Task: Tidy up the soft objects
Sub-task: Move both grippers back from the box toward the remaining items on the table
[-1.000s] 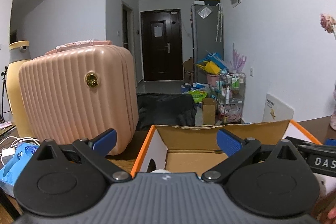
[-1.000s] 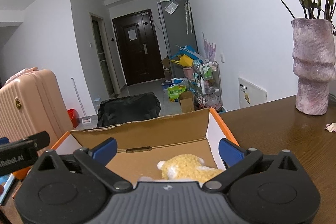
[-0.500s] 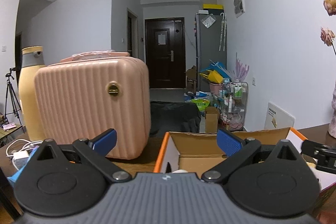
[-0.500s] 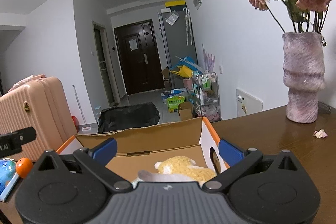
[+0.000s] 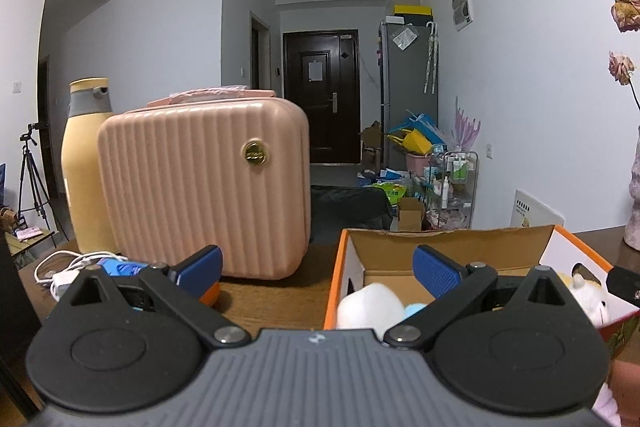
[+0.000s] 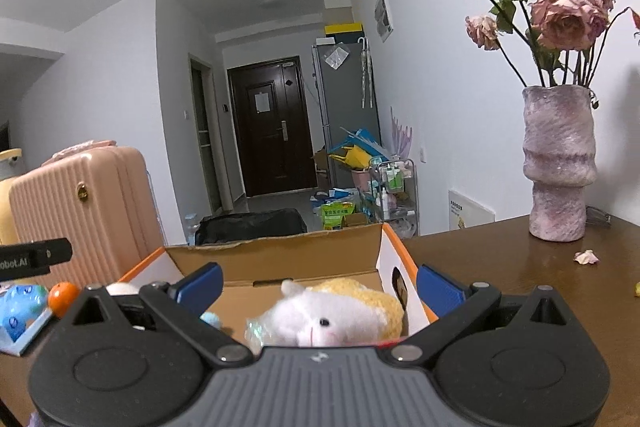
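Observation:
An open cardboard box (image 6: 280, 259) with orange-and-white sides (image 5: 334, 287) sits on the brown table. Inside lies a white-and-yellow plush animal (image 6: 332, 315), seen also at the box's right end (image 5: 582, 293) in the left wrist view, beside a white soft toy (image 5: 370, 309) and a small light-blue one (image 5: 414, 309). My right gripper (image 6: 318, 285) is open above the near side of the box, holding nothing. My left gripper (image 5: 316, 265) is open too, over the box's left wall and the table.
A pink ribbed suitcase (image 5: 208, 187) and a yellow bottle (image 5: 82, 167) stand left of the box. An orange ball (image 6: 63, 297), a blue package (image 6: 20, 307) and white cables (image 5: 68, 265) lie at the left. A pink vase (image 6: 558, 167) of dried roses stands right.
Both grippers have pulled back and risen, and the left one shifted left. The plush animal and white toy in the box have come into fuller view. Both stay open.

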A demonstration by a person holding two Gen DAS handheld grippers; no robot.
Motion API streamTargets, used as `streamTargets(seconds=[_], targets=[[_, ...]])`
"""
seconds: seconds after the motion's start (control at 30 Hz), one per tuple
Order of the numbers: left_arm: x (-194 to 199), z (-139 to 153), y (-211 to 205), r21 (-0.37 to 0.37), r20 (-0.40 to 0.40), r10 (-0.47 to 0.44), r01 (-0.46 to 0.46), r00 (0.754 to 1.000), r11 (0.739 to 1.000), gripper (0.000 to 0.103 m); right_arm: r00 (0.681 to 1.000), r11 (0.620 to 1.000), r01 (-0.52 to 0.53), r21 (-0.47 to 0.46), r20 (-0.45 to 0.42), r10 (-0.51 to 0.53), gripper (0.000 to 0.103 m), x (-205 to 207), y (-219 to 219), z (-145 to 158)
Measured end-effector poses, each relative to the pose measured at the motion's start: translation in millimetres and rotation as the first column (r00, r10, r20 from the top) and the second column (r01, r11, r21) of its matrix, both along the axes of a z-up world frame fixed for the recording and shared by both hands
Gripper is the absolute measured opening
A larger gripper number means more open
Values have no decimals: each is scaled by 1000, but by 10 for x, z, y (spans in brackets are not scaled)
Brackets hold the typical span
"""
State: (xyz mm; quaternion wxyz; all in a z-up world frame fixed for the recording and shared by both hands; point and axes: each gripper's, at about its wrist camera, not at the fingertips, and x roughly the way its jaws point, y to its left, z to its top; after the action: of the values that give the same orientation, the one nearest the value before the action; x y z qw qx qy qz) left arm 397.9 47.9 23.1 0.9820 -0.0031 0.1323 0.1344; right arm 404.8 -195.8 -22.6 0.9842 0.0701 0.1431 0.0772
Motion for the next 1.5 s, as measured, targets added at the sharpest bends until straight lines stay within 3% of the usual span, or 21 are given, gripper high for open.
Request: streamTargets(seconds=[0.73, 1.1, 1.5], targets=[[-803, -156, 90, -21, -52, -11, 10, 999, 1000, 103, 1000, 999, -20, -35, -1, 20, 103, -949, 74, -101], [-1311, -232, -11, -14, -83, -60, 59, 995, 998, 103, 997, 995, -76, -68, -16, 75, 103, -1398, 196, -139], [-1752, -324, 36, -64, -129, -116, 108, 985, 992, 103, 993, 990, -117, -79, -39, 114, 103, -1821, 311, -166]])
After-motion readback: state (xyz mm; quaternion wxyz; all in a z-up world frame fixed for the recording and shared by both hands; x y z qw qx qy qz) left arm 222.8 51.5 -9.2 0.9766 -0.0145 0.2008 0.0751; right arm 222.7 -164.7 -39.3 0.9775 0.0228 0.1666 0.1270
